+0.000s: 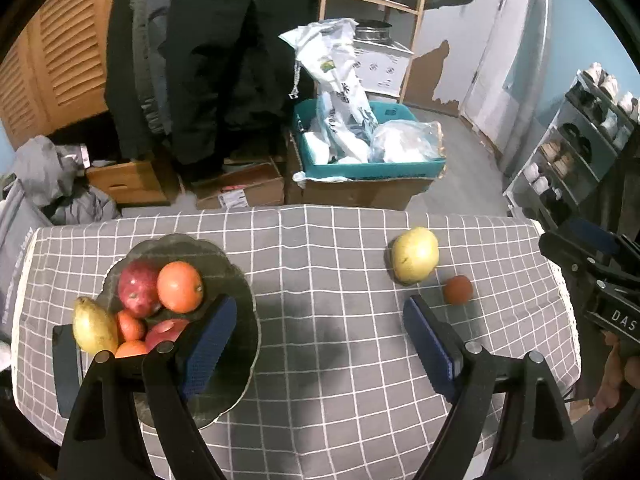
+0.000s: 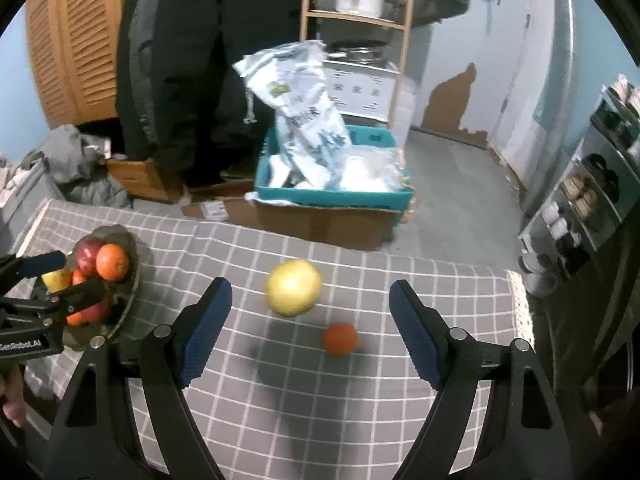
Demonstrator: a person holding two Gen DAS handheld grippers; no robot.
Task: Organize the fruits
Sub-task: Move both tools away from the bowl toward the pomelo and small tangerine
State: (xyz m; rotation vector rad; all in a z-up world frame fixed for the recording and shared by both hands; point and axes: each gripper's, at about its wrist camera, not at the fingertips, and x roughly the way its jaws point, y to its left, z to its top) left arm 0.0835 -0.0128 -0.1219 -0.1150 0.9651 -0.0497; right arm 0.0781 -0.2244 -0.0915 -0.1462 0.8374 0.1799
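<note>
A dark glass plate [image 1: 236,280] on the left of the checked table holds several fruits: a red apple [image 1: 138,286], an orange [image 1: 180,286], a yellow pear [image 1: 94,326] and smaller ones. To the right lie a yellow-green pear [image 1: 414,254] [image 2: 294,288] and a small orange-red fruit [image 1: 458,290] [image 2: 340,338]. My left gripper [image 1: 320,344] hangs open over the cloth beside the plate, nothing between its fingers. My right gripper [image 2: 310,330] is open above the two loose fruits, with the small fruit and pear seen between its fingers, untouched.
The grey checked tablecloth [image 1: 332,380] ends at a far edge with boxes and a teal crate [image 1: 372,168] behind it. A dark coat [image 1: 208,60] hangs beyond. A shoe rack [image 1: 580,140] stands at the right. The plate [image 2: 132,280] sits near the table's left edge.
</note>
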